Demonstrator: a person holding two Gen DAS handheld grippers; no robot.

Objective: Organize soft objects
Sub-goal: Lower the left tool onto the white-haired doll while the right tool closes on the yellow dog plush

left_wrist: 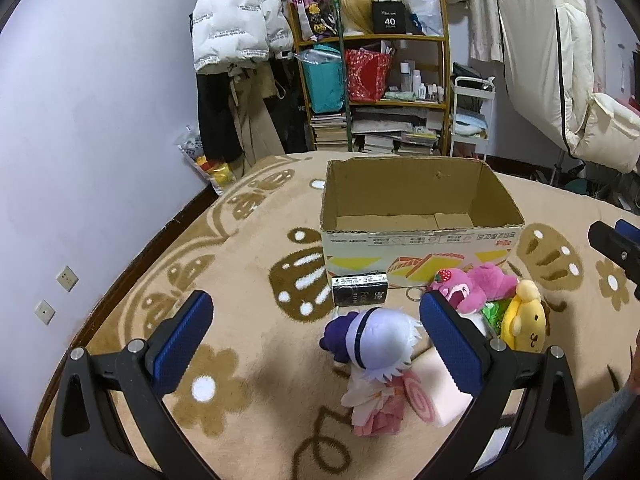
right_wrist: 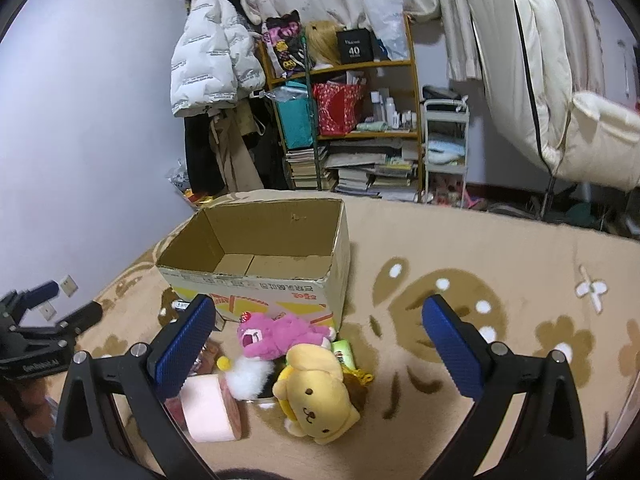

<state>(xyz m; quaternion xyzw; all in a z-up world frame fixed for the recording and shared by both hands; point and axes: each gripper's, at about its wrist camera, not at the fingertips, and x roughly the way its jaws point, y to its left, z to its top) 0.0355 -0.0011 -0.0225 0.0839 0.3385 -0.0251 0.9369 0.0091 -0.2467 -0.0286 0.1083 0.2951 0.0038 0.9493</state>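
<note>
An open, empty cardboard box (left_wrist: 420, 240) (right_wrist: 260, 284) stands on the beige carpet. In front of it lies a heap of soft toys: a white-haired doll with a purple hat (left_wrist: 376, 340), a pink bear (left_wrist: 476, 284) (right_wrist: 280, 334), a yellow dog plush (left_wrist: 524, 316) (right_wrist: 316, 396) and a pink roll cushion (left_wrist: 436, 396) (right_wrist: 208, 406). My left gripper (left_wrist: 318, 340) hangs open above the doll, which sits near its right finger. Open as well, my right gripper (right_wrist: 318, 344) hovers over the yellow plush and the pink bear. Neither gripper holds anything.
A small black box (left_wrist: 360, 290) leans against the carton's front. A green packet (right_wrist: 344, 352) lies among the toys. Beyond the carpet are a crowded wooden shelf (left_wrist: 372, 80), hanging coats (left_wrist: 232, 20), a white trolley (left_wrist: 472, 116) and a wall at the left.
</note>
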